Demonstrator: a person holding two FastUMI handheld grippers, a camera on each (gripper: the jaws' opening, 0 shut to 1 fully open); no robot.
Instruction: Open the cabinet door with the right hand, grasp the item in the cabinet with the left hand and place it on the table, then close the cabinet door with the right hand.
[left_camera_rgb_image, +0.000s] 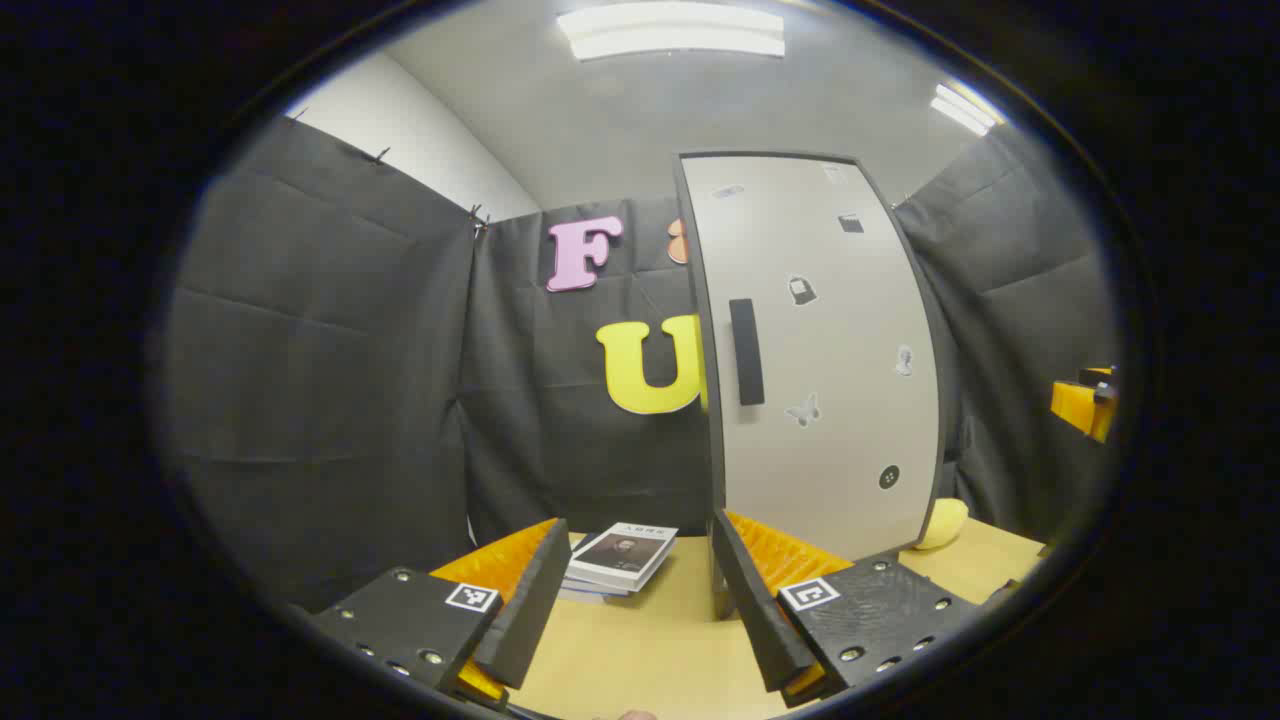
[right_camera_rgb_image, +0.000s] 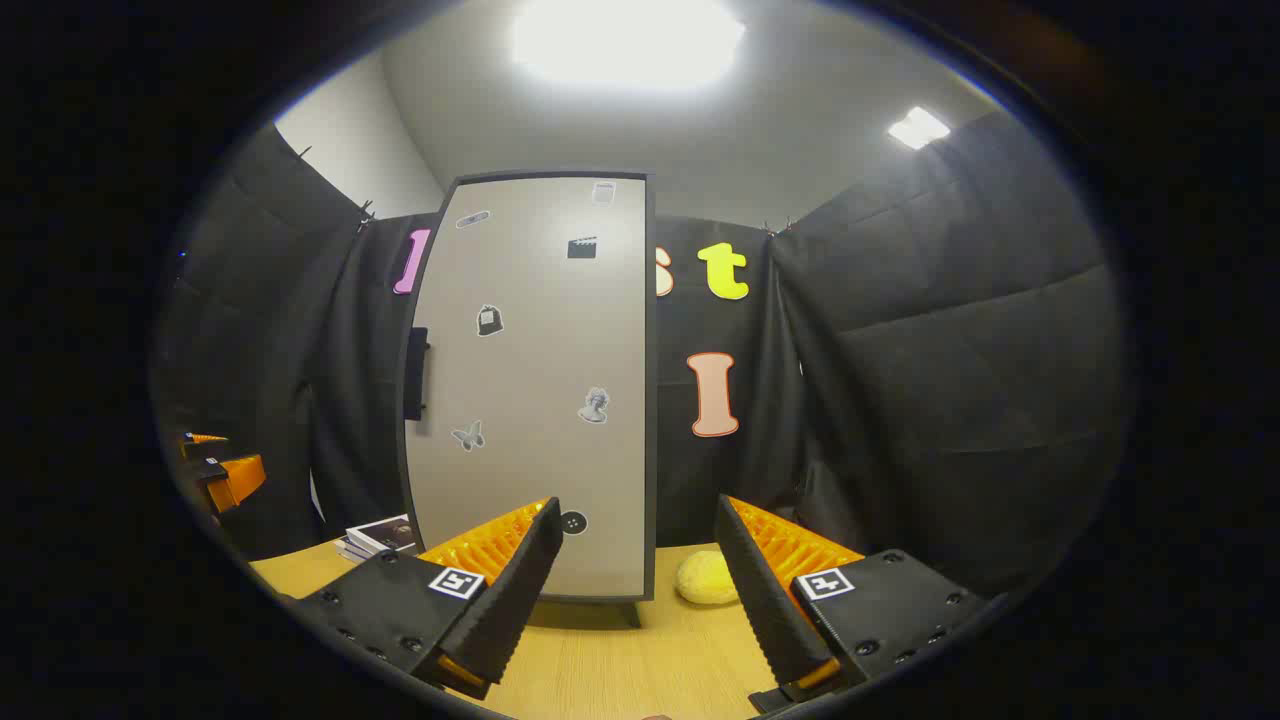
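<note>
A tall light-grey cabinet (left_camera_rgb_image: 820, 350) with small stickers stands on the wooden table (left_camera_rgb_image: 640, 650), its door closed. The dark vertical handle (left_camera_rgb_image: 745, 350) is on the door's left edge. What is inside is hidden. My left gripper (left_camera_rgb_image: 637, 520) is open and empty, a short way in front of the cabinet's lower left corner. In the right gripper view the cabinet (right_camera_rgb_image: 535, 390) stands ahead and slightly left, with the handle (right_camera_rgb_image: 417, 373) seen side-on. My right gripper (right_camera_rgb_image: 636, 503) is open and empty, level with the cabinet's base.
A small stack of books (left_camera_rgb_image: 622, 555) lies on the table left of the cabinet. A yellow soft lump (right_camera_rgb_image: 707, 577) sits by the cabinet's right foot. The other gripper (left_camera_rgb_image: 1085, 405) shows at the far right edge. Black cloth walls surround the table.
</note>
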